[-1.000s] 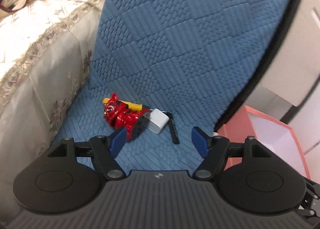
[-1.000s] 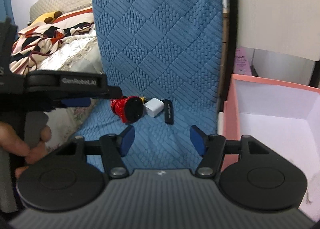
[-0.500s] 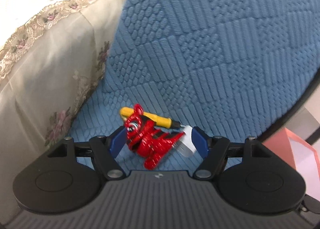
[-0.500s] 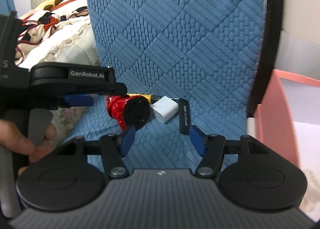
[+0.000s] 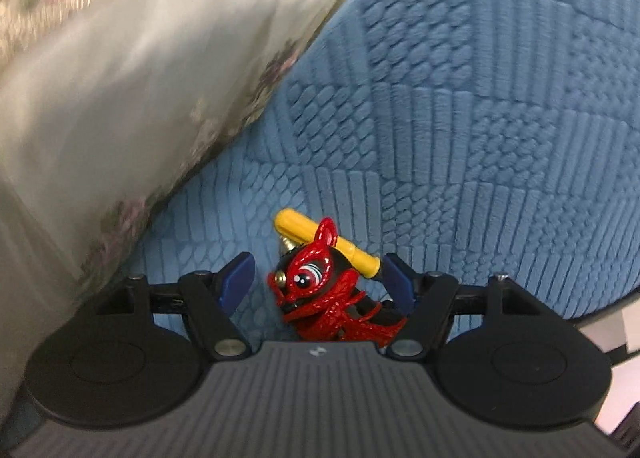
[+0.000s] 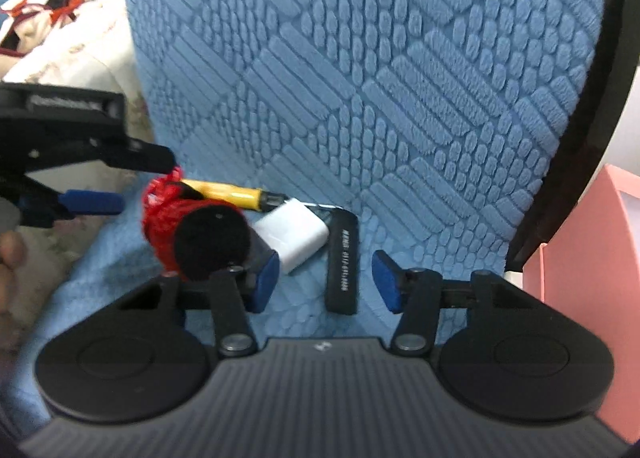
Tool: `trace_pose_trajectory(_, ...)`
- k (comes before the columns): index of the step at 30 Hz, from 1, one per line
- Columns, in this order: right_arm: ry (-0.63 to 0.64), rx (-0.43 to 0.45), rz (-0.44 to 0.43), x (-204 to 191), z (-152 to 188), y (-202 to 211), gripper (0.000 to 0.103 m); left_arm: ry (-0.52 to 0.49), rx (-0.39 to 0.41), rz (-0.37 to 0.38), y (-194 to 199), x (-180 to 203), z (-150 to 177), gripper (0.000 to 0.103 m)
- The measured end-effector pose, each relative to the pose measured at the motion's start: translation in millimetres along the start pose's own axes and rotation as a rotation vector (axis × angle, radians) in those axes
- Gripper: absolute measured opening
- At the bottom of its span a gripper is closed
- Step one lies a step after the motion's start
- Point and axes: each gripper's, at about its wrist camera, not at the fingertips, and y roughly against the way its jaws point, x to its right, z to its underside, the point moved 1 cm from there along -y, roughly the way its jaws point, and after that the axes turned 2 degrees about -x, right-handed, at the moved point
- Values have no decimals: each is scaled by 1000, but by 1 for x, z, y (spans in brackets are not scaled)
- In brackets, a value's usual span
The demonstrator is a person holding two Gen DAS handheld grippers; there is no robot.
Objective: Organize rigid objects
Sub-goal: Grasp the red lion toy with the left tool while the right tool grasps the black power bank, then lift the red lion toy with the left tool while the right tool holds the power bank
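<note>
A shiny red figurine (image 5: 320, 298) lies on the blue cushion, leaning on a yellow-handled screwdriver (image 5: 320, 240). My left gripper (image 5: 318, 282) is open, its blue pads on either side of the figurine with a gap on the left. In the right wrist view the figurine (image 6: 164, 209) shows its round black base, with the screwdriver (image 6: 228, 191), a white charger block (image 6: 292, 238) and a black stick (image 6: 342, 270) beside it. My right gripper (image 6: 325, 280) is closing with the black stick between its pads, which do not touch it. The left gripper (image 6: 146, 181) reaches in from the left.
The blue textured seat cushion (image 6: 400, 97) rises steeply behind the objects. A pale flowered bed cover (image 5: 100, 117) hangs close on the left. A pink box (image 6: 592, 258) stands to the right of the seat. A person's hand (image 6: 8, 258) holds the left gripper.
Both grippers have come down and closer to the objects. The left now straddles the red figurine. The right has narrowed and now has the black stick between its pads.
</note>
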Motion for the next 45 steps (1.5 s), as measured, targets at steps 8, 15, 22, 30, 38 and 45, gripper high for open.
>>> trace_pose_trajectory(8,69,-19,9,-7,1,-22,48,105,-68,19,-21,-13,-4,69)
trace_pose_trajectory(15,117,-36,54,-10,-1,-43,42,148,-115,32,-40,-16,-2,66)
trace_pose_trajectory(22,107,-42,73,-8,0,-51,23,96,-92,15,-44,-4,1,66)
trace_pose_trajectory(30,-53,-66,-6,17,-6,-36,22,-70,-43,-20,-28,23,7,65)
trace_pose_trajectory(38,-120,-78,-73,31,-4,-15,13,-305,15,-78,-14,57,22,66)
trace_pose_trajectory(45,-18,-68,-74,24,-2,-16,15,-445,48,-112,-2,70,32,66)
